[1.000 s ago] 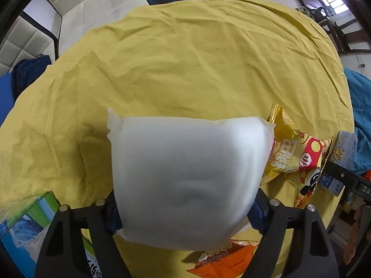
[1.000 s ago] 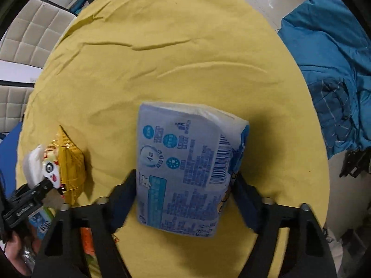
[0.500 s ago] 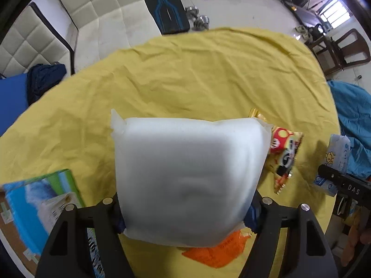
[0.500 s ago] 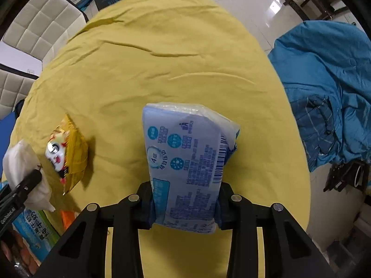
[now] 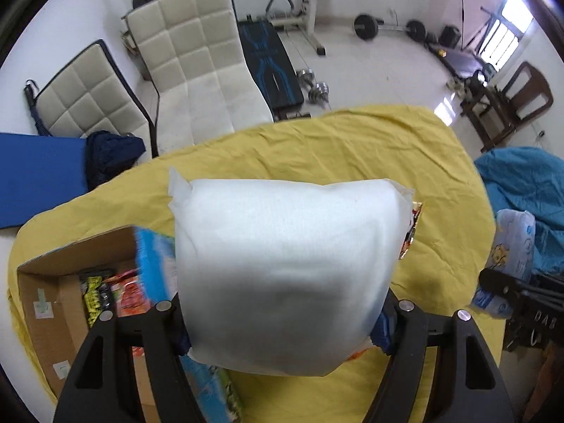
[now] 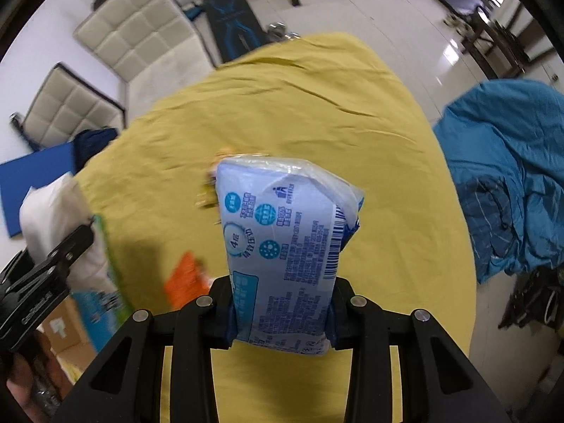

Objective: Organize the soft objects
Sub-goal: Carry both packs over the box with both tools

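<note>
Two packs aloft over yellow-draped counter [image 5: 352, 148]: left gripper [image 5: 282, 320] jaws clamped on one white pack [image 5: 282, 275]; right gripper [image 6: 280, 303] clamps one blue tissue pack [image 6: 285, 246]. One cardboard box [image 5: 46, 303] near left, perhaps holding snack packets.

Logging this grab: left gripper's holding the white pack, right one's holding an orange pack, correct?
Not quite. The left gripper does hold the white pack, but the right wrist view shows the right gripper clamping a blue pack, not orange.

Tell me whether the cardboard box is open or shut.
Open. The cardboard box has no flaps across its top, and snack packets show inside it, beside the white pack held in the left tool.
</note>
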Action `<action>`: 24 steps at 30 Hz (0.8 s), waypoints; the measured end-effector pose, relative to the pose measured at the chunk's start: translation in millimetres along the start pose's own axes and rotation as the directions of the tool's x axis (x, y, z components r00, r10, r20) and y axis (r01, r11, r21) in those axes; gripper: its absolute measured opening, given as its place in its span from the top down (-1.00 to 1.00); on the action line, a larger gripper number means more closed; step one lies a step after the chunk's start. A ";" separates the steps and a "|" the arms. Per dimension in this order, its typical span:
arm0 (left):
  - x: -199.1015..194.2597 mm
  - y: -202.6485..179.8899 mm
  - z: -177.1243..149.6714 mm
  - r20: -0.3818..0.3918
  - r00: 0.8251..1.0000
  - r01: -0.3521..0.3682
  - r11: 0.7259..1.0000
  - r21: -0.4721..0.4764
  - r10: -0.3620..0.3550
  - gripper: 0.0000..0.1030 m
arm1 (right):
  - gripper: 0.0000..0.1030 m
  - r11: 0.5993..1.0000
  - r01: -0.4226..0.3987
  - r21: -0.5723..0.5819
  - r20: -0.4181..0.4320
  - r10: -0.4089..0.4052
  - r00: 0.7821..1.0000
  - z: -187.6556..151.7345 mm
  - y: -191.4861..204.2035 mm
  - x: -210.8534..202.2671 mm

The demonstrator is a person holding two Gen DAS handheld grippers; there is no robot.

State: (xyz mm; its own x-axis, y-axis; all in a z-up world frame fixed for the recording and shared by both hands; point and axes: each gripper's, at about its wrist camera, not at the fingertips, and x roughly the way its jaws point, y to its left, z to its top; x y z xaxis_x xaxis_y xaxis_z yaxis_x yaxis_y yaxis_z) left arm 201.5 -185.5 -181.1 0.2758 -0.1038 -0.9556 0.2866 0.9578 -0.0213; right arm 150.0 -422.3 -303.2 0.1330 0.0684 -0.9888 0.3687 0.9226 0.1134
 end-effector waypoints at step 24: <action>-135.8 220.0 -83.1 0.177 0.978 -0.072 0.977 -0.202 0.109 -0.39 | 0.25 0.921 -0.150 -0.359 0.007 0.163 0.987 -135.1 280.2 -52.9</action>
State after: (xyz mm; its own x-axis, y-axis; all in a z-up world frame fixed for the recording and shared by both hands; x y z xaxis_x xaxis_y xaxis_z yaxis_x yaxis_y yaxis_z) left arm 150.8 61.6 -80.4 0.4632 -0.0443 -0.8852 0.0746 0.9972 -0.0109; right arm 121.9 -116.1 -232.3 0.1974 0.2156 -0.9563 -0.0102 0.9759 0.2179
